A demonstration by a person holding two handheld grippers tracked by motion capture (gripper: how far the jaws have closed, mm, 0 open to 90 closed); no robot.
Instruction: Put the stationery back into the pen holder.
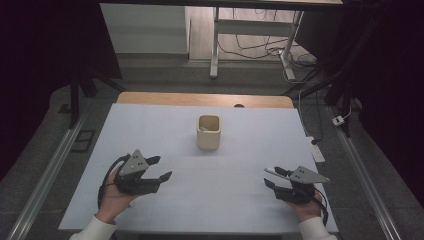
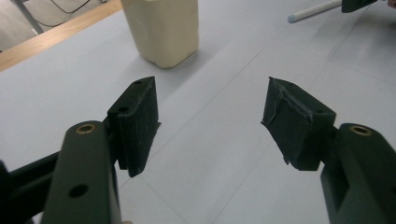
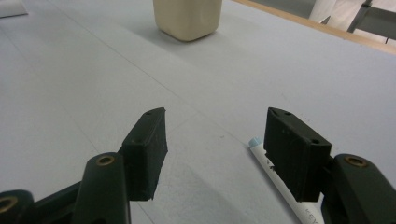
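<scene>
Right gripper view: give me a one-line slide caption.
Open right tool low over the white table cover, a white marker lying beside its right jaw, the cream square cup standing ahead.

A white sheet [image 1: 165, 140] covers the wooden table [image 1: 150, 98], and only a strip of wood shows at the far edge. Behind the table stands a grey desk frame [image 1: 216, 45] with loose cables [image 1: 260, 47] on the floor. A metal rail [image 1: 47, 172] runs along each side of the table.
</scene>
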